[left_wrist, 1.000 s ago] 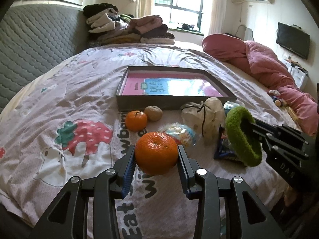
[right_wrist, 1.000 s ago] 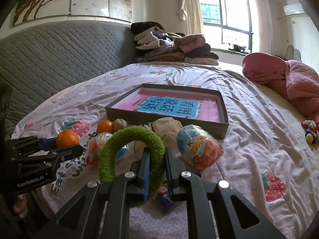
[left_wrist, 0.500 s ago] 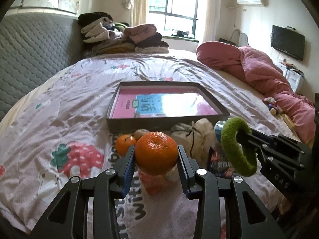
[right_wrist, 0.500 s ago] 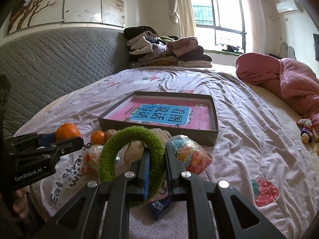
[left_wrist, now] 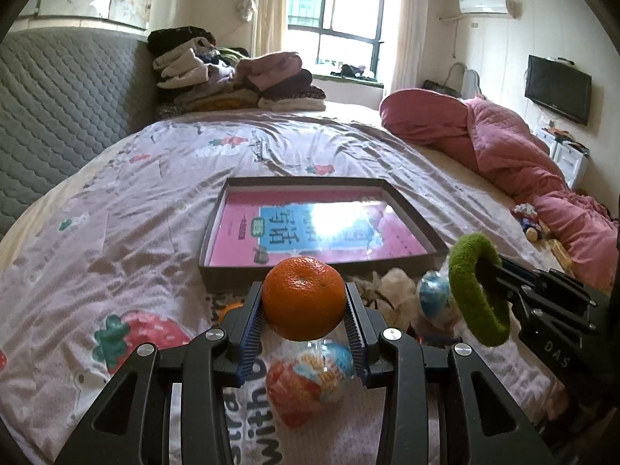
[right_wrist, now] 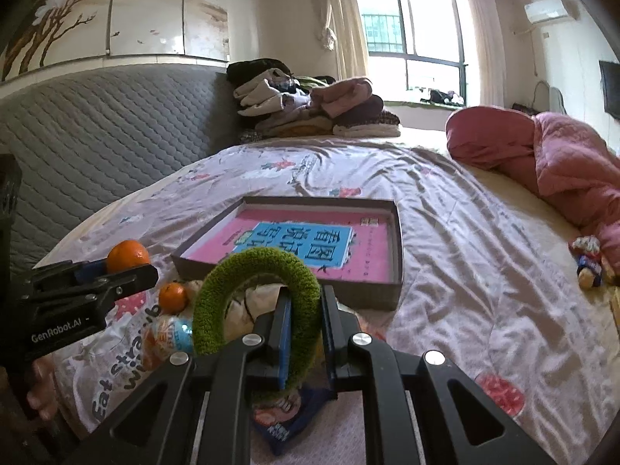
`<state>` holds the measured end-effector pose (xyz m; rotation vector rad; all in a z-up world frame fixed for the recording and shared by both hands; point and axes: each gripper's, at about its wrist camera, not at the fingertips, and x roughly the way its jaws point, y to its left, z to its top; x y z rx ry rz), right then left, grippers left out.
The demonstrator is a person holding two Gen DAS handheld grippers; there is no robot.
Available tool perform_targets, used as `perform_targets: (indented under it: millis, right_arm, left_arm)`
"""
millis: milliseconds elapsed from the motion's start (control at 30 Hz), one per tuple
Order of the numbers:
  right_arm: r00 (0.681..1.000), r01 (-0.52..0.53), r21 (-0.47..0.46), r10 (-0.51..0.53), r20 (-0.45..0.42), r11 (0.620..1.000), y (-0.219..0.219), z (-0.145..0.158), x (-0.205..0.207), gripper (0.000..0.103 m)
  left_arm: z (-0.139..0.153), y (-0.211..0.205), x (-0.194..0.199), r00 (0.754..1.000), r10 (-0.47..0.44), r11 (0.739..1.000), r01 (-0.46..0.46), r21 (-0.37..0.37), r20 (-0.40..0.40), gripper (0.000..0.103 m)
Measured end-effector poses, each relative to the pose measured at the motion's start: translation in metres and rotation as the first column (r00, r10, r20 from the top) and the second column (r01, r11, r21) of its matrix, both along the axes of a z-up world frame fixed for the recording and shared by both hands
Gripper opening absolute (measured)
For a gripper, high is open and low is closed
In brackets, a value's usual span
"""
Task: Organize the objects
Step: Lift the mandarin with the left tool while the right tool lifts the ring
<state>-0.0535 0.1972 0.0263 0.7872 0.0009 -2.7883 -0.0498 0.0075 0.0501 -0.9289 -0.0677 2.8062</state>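
Now we carry both loads toward box (left_wrist: 410,228): left gripper (left_wrist: 304,319) clamped on orange (left_wrist: 303,297), right gripper (right_wrist: 306,333) pinching green ring (right_wrist: 257,275), both just short of box near wall. Next, we judge: clear wall, release inside.

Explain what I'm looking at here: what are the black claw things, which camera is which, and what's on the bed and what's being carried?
There's no robot arm. A person holds a two-finger gripper in each hand, and each gripper has a fisheye camera looking along its fingers.

The left camera shows the left gripper shut on an orange. The right camera shows the right gripper shut on a green fuzzy ring. Each gripper also appears at the side of the other's picture.

On the bedsheet lie an open shallow box with a pink book inside, a second small orange, a cloth pouch, and wrapped snack packets.
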Motion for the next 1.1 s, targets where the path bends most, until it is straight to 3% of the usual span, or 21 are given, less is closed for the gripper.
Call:
perform_targets:
  millis: [567,1100]
  right_arm:
    - [1.0,-0.01,-0.011,0.01,-0.022,1.0,0.001,0.01,-0.035,0.014]
    - [0.997,-0.019,-0.01,0.018,-0.076,1.0,0.003,0.034,-0.06,0.014]
  left_arm:
    - [0.005,-0.005,-0.044,1.0,0.01,1.0,-0.01,-0.016,-0.006,0.04]
    - [0.035,-0.022,-0.077,0.998,0.026,0.999,-0.028,-0.025,-0.054,0.04]
